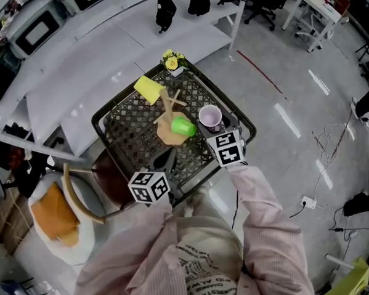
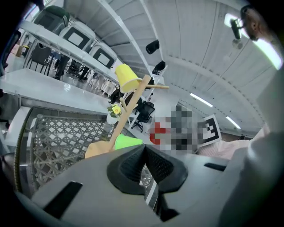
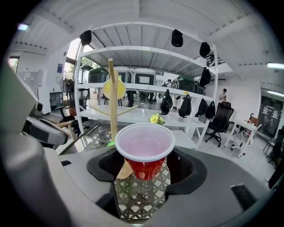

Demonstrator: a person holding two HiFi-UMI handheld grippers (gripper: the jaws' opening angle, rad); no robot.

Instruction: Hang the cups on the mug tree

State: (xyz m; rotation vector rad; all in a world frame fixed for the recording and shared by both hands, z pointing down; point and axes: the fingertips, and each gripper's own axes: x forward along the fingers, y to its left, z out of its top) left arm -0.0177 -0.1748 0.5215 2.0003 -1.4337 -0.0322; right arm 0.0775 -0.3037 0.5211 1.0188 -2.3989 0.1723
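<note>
On black lattice table [image 1: 120,131], wooden mug tree [image 1: 172,106], yellow cup [image 1: 148,89] hung, right gripper [image 3: 146,165] jaws apart around red cup [image 3: 144,148], head view shows only pale inside, left gripper [image 2: 145,166] jaws closed, empty.

Over on the right tool [image 3: 146,166]: matt black plastic, dull all over. The red plastic cup [image 3: 144,155] there is glossy outside, smooth and pale inside. Same matt plastic on the left tool [image 2: 144,162], ribbed where its jaws meet. The pale wooden mug tree [image 1: 171,121] looks bare and unvarnished. The yellow plastic cup [image 1: 148,89] and green plastic cup [image 1: 184,126] are smooth, with a slight sheen. The black metal lattice surface [image 1: 120,134] is dull-painted. The pink sleeve [image 1: 262,203] is soft striped cloth. The floor [image 1: 286,87] is glossy, mirroring the lights.
</note>
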